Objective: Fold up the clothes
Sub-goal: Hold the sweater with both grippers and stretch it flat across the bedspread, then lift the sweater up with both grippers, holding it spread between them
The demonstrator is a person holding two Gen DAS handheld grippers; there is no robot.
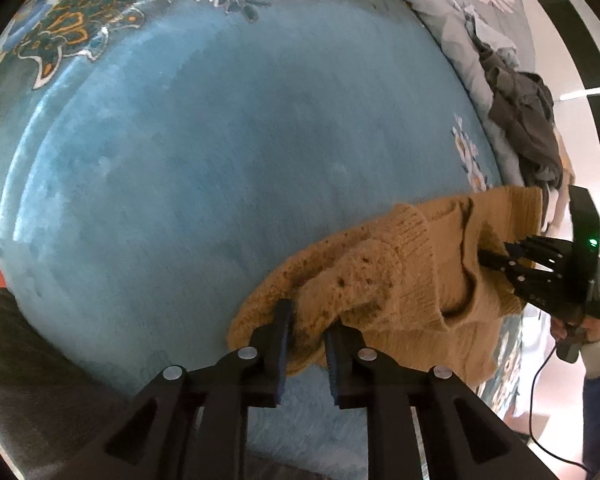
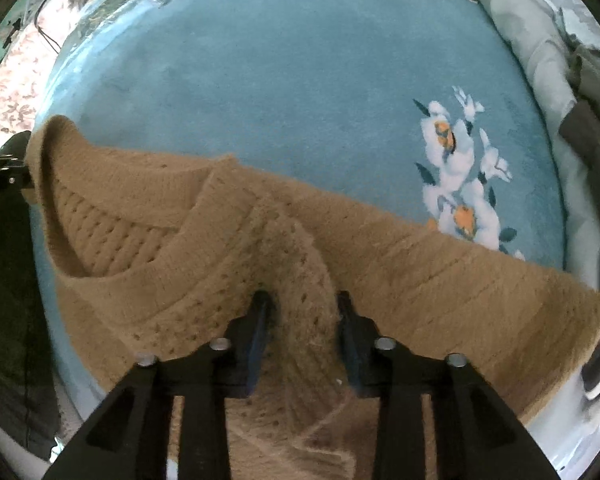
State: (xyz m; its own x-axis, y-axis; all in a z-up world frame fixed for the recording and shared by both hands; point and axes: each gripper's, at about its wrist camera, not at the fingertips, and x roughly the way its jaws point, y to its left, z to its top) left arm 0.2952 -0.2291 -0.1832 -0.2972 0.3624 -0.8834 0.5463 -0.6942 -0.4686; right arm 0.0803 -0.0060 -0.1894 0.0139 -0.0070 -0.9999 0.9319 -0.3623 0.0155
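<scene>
Gripping the tan sweater (image 1: 400,300) from both ends, the two grippers held it bunched over the blue blanket (image 1: 220,160), near its front edge. At the left, the left gripper (image 1: 306,340) had its jaws partly closed on a fold of knit at one end. The ribbed band sagged between them. Further right, the right gripper (image 2: 302,320) pinched a ridge of knit in narrowly parted jaws. A white flower print (image 2: 460,168) lay on the blanket just beyond the sweater, and grey clothes (image 1: 524,120) sat heaped at the blanket's right edge.
</scene>
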